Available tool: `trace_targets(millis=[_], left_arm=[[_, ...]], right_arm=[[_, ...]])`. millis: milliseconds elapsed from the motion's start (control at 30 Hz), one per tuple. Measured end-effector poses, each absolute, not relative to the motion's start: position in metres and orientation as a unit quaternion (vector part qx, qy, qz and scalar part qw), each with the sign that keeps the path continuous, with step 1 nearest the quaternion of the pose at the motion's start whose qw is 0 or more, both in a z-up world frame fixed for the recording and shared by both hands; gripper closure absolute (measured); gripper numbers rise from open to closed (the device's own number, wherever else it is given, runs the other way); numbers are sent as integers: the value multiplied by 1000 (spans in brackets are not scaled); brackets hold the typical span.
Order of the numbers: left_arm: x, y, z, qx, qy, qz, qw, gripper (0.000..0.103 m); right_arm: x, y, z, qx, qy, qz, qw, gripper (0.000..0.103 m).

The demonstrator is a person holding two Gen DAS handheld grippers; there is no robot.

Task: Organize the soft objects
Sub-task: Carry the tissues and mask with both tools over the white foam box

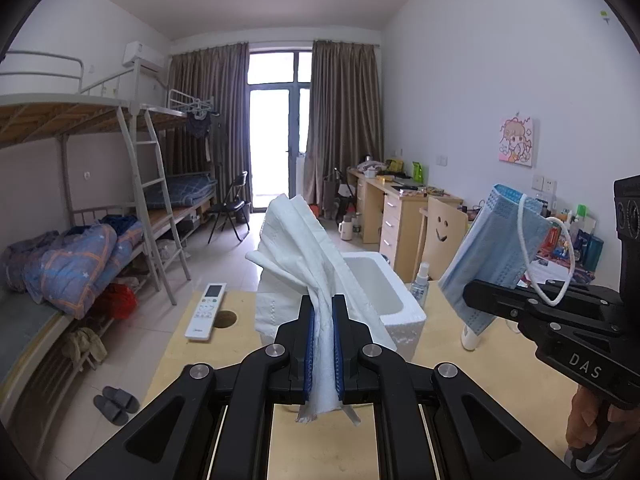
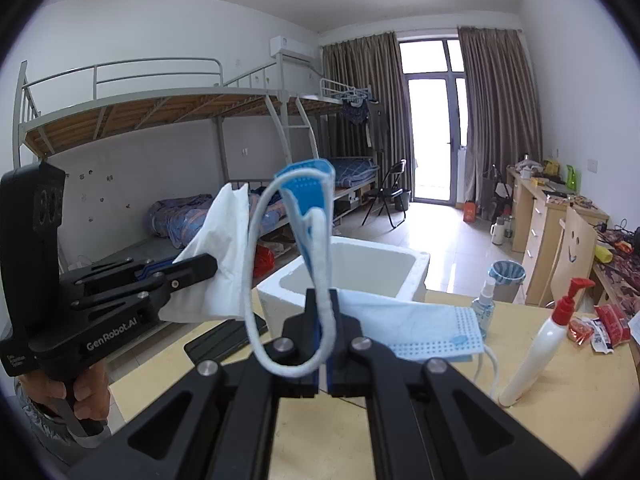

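Above the white foam box (image 1: 384, 284), the left gripper (image 1: 323, 344) was clamped on a white tissue (image 1: 296, 248), raised over the box's left side; the right gripper (image 2: 320, 344) pinched a blue face mask (image 2: 310, 200), lifted just right of the box.

White crumpled tissue (image 1: 296, 256) hides the near-left wall of the white foam box (image 1: 384, 292). Blue pleated face mask (image 1: 492, 248) covers the white pump bottle's top (image 1: 470, 338). Far desk clutter too small to identify.
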State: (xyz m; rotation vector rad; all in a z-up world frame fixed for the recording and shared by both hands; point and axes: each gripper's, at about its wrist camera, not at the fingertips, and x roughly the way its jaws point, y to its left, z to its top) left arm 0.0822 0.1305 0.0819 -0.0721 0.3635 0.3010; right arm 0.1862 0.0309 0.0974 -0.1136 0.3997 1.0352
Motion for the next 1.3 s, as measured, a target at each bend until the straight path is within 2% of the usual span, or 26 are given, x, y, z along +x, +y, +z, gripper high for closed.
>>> trace_targets(millis=[1300], left_arm=[[149, 166, 81, -29, 208, 159, 965, 94]], right_arm=[[236, 93, 93, -77, 216, 512, 828, 99]])
